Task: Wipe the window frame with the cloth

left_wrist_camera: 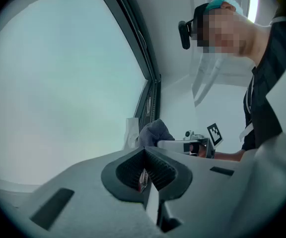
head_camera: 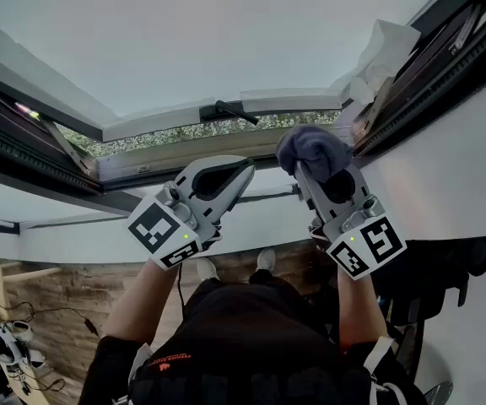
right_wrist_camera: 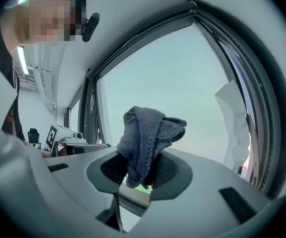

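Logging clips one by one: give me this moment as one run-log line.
left gripper: shut, empty | right gripper: shut on cloth | cloth: bunched, up by window frame, contact unclear

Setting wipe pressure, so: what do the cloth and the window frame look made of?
The cloth looks like grey-blue terry or microfibre, matte: a looped nap shows and it bunches in soft folds. The window frame is a dark, smooth, rigid profile with fine ribbed strips along it, probably coated metal or plastic with rubber seals; the pictures do not settle which.
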